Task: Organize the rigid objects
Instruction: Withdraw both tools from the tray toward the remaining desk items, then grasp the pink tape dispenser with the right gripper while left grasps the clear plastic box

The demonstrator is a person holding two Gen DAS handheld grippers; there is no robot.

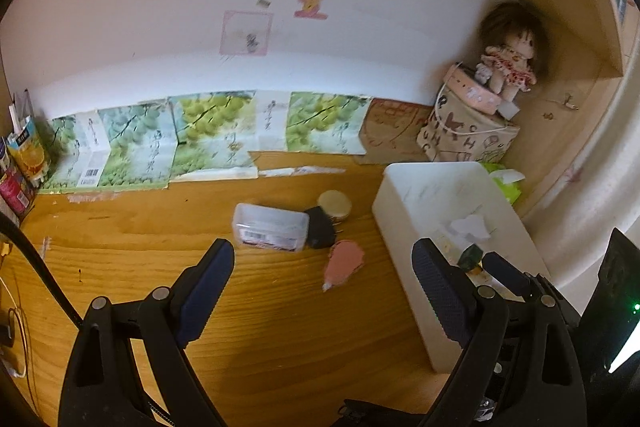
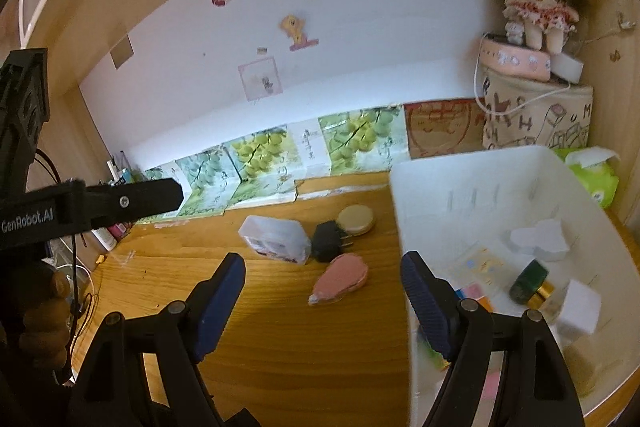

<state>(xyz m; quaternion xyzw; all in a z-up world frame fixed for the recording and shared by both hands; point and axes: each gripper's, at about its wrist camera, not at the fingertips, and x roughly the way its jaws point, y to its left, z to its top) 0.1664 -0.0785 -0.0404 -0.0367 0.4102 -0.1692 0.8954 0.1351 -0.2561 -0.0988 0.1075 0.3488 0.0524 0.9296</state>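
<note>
On the wooden desk lie a clear plastic box (image 1: 272,229) (image 2: 276,239), a black plug (image 1: 320,231) (image 2: 328,241), a round gold-lidded tin (image 1: 335,205) (image 2: 356,221) and a flat pink piece (image 1: 345,261) (image 2: 340,279). Right of them stands a white bin (image 1: 404,187) (image 2: 472,163) holding a green-capped bottle (image 2: 530,283), a white cloud-shaped piece (image 2: 540,239), a white cube (image 2: 580,309) and coloured cards. My left gripper (image 1: 324,251) is open above the desk, short of the pink piece. My right gripper (image 2: 322,263) is open too, its right finger over the bin's left wall. Both are empty.
A doll (image 2: 536,7) sits on a pink case atop a patterned box (image 2: 536,123) in the back right corner. A green tissue pack (image 2: 592,175) lies behind the bin. Grape-printed cardboard (image 1: 208,135) lines the wall. Cartons (image 1: 28,151) and cables crowd the left edge.
</note>
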